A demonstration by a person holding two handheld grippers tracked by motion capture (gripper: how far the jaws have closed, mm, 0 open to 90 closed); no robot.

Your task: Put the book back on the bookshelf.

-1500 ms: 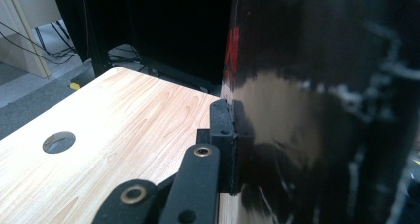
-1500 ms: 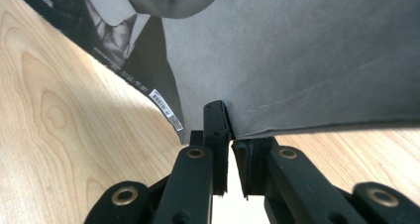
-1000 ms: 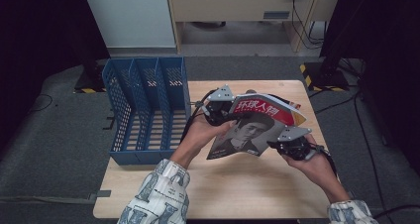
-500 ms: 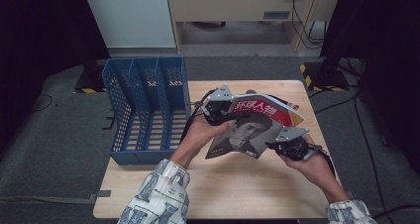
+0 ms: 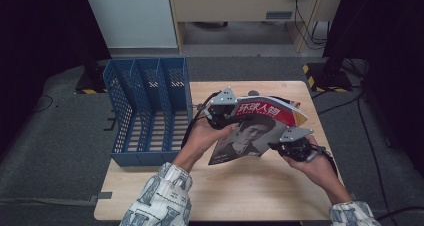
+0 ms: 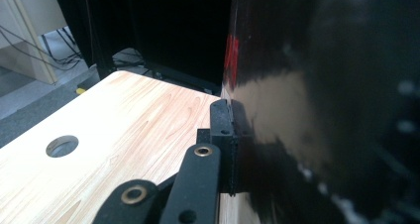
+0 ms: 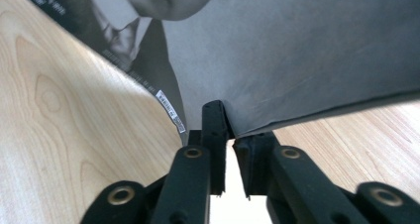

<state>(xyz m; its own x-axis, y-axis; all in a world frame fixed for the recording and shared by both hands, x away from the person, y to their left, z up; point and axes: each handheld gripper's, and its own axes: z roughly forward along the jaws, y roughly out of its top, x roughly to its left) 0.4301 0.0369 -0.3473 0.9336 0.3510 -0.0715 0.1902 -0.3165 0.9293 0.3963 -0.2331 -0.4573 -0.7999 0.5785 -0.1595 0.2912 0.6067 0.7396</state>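
A blue mesh file rack (image 5: 145,113) with three compartments lies on the left part of the light wooden table (image 5: 250,191), overhanging its left edge. A round hole (image 6: 62,145) is cut in the tabletop near the far edge. Grey floor (image 5: 50,151) surrounds the table. A pale cabinet (image 5: 132,16) and a beige desk (image 5: 235,6) stand beyond, with cables (image 5: 310,31) trailing on the floor.

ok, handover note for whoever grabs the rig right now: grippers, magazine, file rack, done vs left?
Left gripper: shut on the magazine at its left edge.
Right gripper: shut on the magazine's lower right corner.
Magazine: lifted and tilted over the table, cover facing up, more magazines under it.
File rack: blue, three slots, at the table's left edge, nothing in it.
Done: magazine gripped by both.
Left: probably slot it into the rack.
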